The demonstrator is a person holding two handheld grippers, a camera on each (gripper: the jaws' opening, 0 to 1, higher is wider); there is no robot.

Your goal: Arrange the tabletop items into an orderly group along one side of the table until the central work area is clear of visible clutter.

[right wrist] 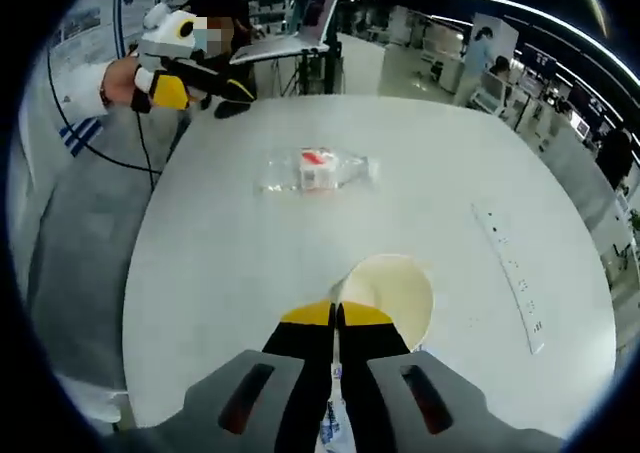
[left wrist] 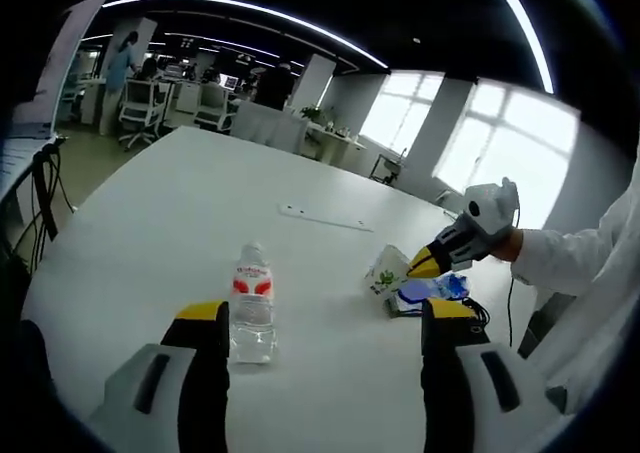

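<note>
Although its red-and-white label is too small to read, the clear plastic water bottle (left wrist: pixel 253 301) stands upright on the round white worktop (left wrist: pixel 150 233), just ahead of the left hand-held gripper (left wrist: pixel 325 318), whose jaws are spread apart. The right hand-held gripper (right wrist: pixel 335 315) is clenched on the rim of a cream carton (right wrist: pixel 392 285) near blue packaging (left wrist: pixel 432 291). Behind lies an open-plan office.
</note>
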